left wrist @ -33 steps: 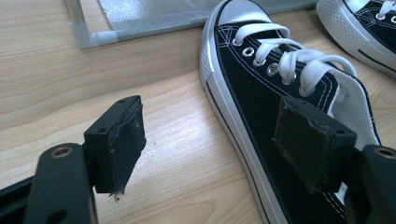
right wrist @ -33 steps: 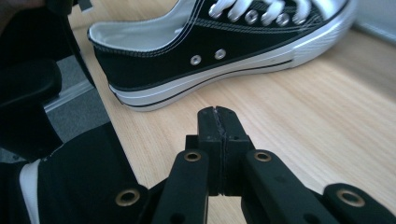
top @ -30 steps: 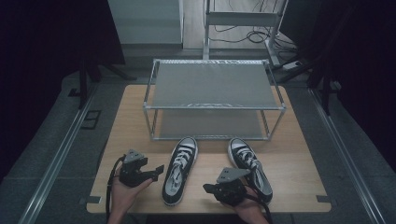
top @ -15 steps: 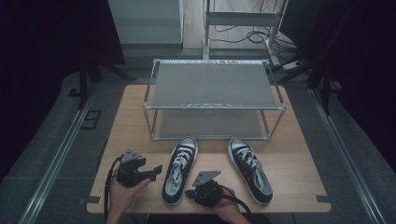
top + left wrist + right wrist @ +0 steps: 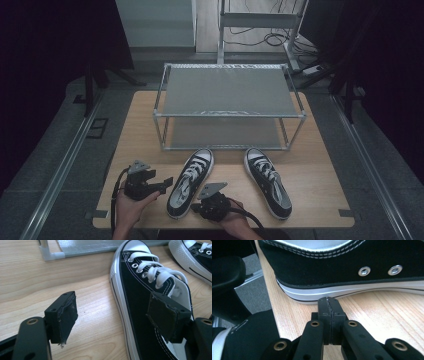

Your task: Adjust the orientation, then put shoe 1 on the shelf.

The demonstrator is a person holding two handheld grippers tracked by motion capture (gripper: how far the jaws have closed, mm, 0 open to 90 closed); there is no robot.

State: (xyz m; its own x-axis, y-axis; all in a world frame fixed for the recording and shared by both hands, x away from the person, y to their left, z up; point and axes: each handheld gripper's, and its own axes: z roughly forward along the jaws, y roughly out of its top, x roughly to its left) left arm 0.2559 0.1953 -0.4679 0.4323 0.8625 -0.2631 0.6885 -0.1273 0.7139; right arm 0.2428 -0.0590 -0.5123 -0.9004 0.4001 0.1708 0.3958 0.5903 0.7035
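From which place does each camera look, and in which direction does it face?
High view: above the person's side of the table, facing forward and down at a rack, the left shoe and the right shoe; both hands enter from below.
Left gripper view: on the left claw, looking along its open jaws at the left shoe's laces and toe.
Right gripper view: on the right claw, low on the table, facing that shoe's side; its jaws are shut.
Shared: all three show the left shoe.

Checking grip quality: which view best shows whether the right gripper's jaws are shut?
The right gripper view: the right gripper has its pads pressed together, empty, beside the left shoe sole. The high view shows it too small to judge.
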